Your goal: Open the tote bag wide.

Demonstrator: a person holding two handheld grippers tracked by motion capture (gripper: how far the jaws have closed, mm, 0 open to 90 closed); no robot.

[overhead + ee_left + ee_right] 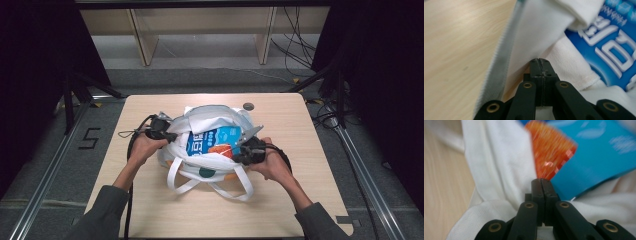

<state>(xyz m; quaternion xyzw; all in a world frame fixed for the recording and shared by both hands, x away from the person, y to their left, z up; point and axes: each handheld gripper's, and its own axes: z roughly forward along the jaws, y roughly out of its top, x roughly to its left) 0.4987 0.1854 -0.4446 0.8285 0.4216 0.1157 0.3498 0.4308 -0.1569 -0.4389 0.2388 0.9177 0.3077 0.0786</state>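
A white cloth tote bag [210,117] lies on the wooden table [280,200], its mouth spread and its handles [210,186] trailing toward me. A blue packet [215,141] with white lettering and an orange patch shows inside. My left gripper [172,136] is at the bag's left rim. In the left gripper view its jaws [539,61] are together, with white fabric [536,30] puckering at the tips beside the packet [609,50]. My right gripper [239,150] is at the right rim. There too the jaws [541,181] are together on white cloth [499,165], just below the packet's orange patch [549,152].
A small grey round disc [248,106] sits near the table's far edge behind the bag. A grey ribbed strip [499,62] runs along the bag's edge on the bare wood [456,50]. Wooden shelving [200,30] and cables stand beyond the table.
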